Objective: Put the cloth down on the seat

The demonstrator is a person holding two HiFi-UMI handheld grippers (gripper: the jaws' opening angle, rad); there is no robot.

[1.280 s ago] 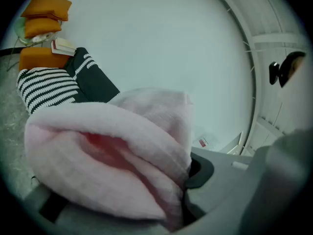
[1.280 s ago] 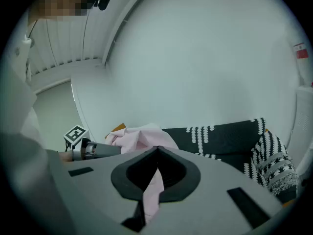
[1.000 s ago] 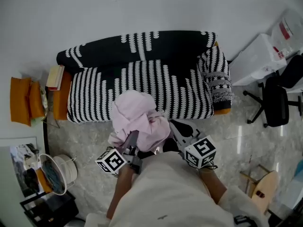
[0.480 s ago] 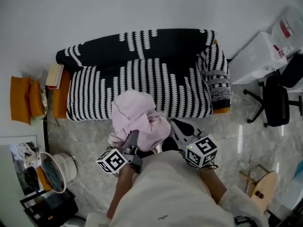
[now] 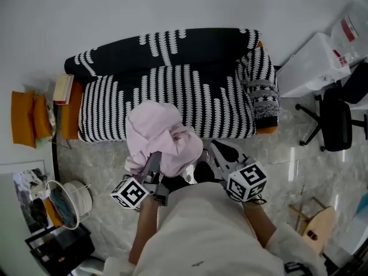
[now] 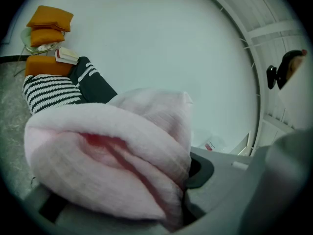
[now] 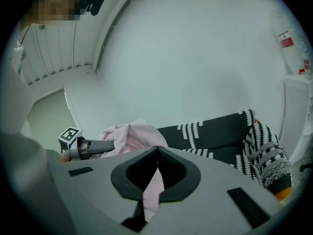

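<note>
Both forearms reach forward from the lower middle of the frame, each tool tipped slightly downward toward the sofa. There are two tools and one cloth. The left tool is clenched on a thick fold of the pink cloth, and the right tool pinches a thin edge of it between closed jaws. The cloth is held bunched up, overlapping the front edge of the striped sofa seat at frame centre. Two orange cushions sit at far left. Since the earlier frame, the bundle and the left tool have drifted slightly leftward.
</note>
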